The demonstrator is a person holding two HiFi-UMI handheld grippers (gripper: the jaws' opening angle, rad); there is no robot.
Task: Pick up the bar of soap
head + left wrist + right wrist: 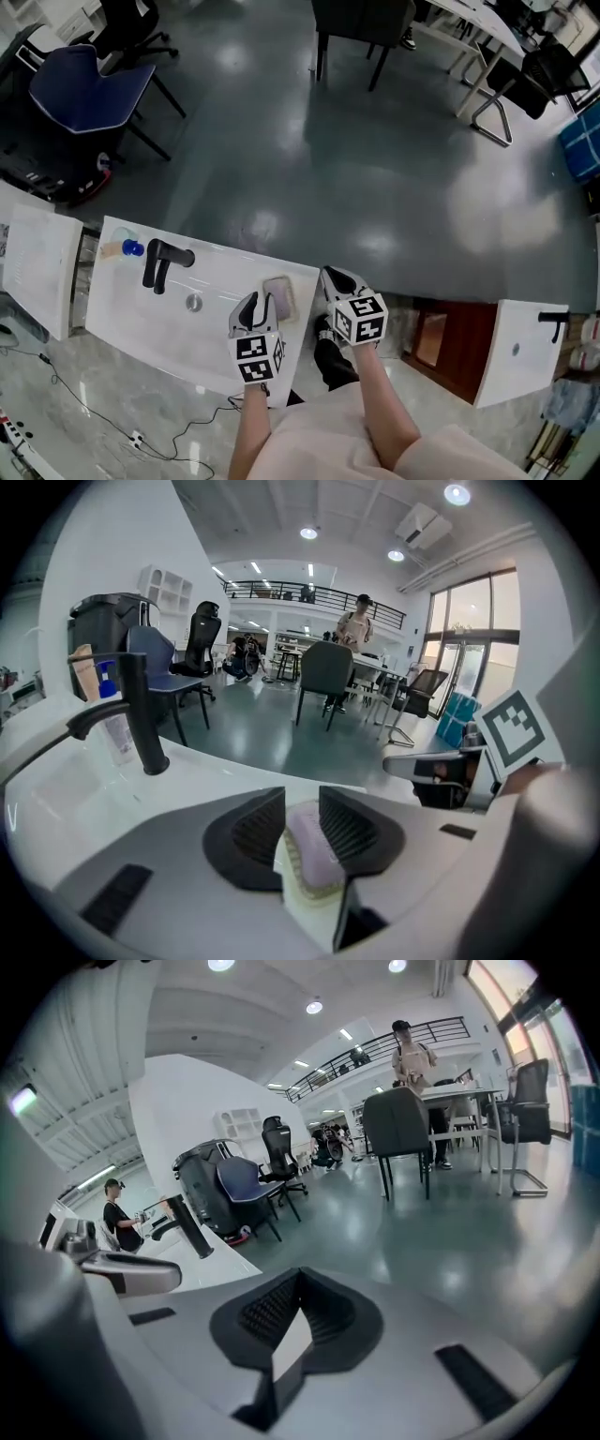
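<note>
A pale pink bar of soap point(314, 850) lies in a cream ribbed dish point(292, 881) on the right end of the white basin top point(122, 309). My left gripper point(302, 797) stands over it with one jaw on either side of the bar; the pads are close beside it and a narrow gap shows at the left pad. From the head view the soap point(279, 296) sits just right of the left gripper point(255, 306). My right gripper point(336, 281) hovers off the basin's right edge, its jaws point(298, 1274) shut with nothing between them.
A black faucet point(159, 262) stands at the basin's left, with a blue-capped bottle point(131, 247) behind it and a drain point(193, 302) in the bowl. A second white basin point(516, 347) is at the right. A blue chair point(89, 80) stands on the grey floor beyond.
</note>
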